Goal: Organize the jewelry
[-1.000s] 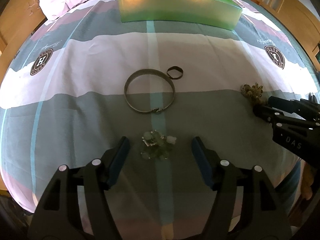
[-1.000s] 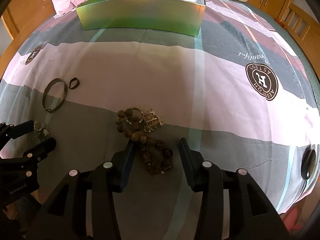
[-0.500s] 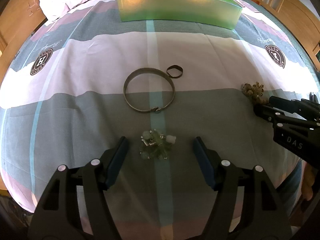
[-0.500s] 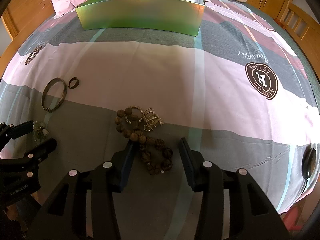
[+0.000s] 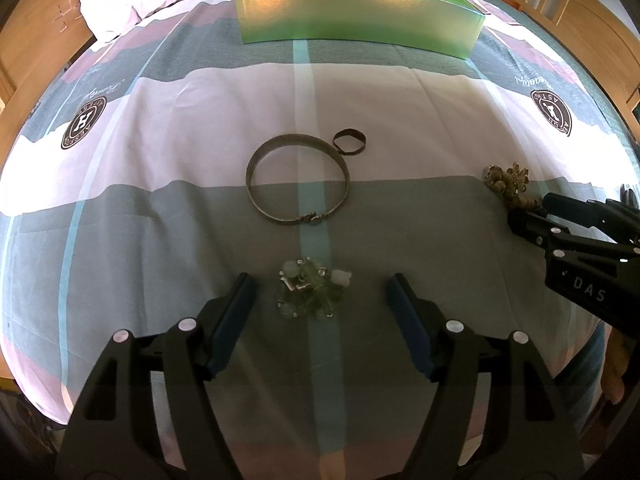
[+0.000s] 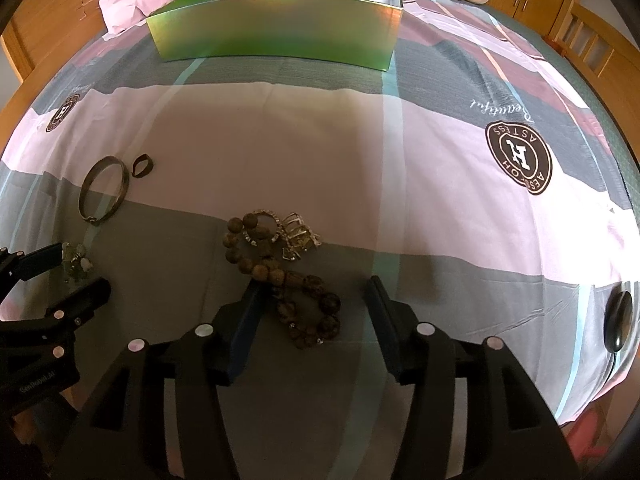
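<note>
- My right gripper [image 6: 312, 292] has just been opening its jaws wider; the wooden bead bracelet [image 6: 288, 280] lies loose between them on the bedspread [image 6: 400, 160], unpinched.
- My left gripper [image 5: 320, 292] has also been spreading, around the green glass cluster [image 5: 310, 292], pads clear of it.
- I judge that both are lining up for pickups; nothing is lifted yet.
- The beads are brown, tangled with silver rings [image 6: 298, 236]. The green box [image 6: 280, 36] waits far off.
- A bangle [image 5: 298, 180] and a small ring [image 5: 349, 141] lie beyond the cluster.

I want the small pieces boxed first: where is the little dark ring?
In the left wrist view, the dark ring lies mid-bedspread, touching the metal bangle at its upper right.
</note>
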A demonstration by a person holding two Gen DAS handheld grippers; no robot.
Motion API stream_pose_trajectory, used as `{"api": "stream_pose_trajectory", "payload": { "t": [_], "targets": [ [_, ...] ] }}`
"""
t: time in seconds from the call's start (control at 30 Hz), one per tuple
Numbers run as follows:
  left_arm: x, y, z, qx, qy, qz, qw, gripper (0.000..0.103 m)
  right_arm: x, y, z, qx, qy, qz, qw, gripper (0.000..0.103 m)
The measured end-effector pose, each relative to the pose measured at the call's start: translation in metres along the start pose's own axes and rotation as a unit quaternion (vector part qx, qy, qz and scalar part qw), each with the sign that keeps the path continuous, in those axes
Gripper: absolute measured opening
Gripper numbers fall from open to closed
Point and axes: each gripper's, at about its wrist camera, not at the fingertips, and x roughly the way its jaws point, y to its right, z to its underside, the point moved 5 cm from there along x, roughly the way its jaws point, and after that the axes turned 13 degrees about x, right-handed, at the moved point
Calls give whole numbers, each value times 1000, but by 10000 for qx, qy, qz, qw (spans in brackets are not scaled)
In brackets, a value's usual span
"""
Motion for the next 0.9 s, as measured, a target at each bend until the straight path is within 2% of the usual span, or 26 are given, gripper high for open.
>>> {"api": "stream_pose_trajectory", "payload": {
  "t": [0.9],
  "targets": [
    [0, 1, 0, -5, 2, -9, 10000, 72, 0, 0, 3, 2, 104, 2, 9999, 53]
  ]
}}
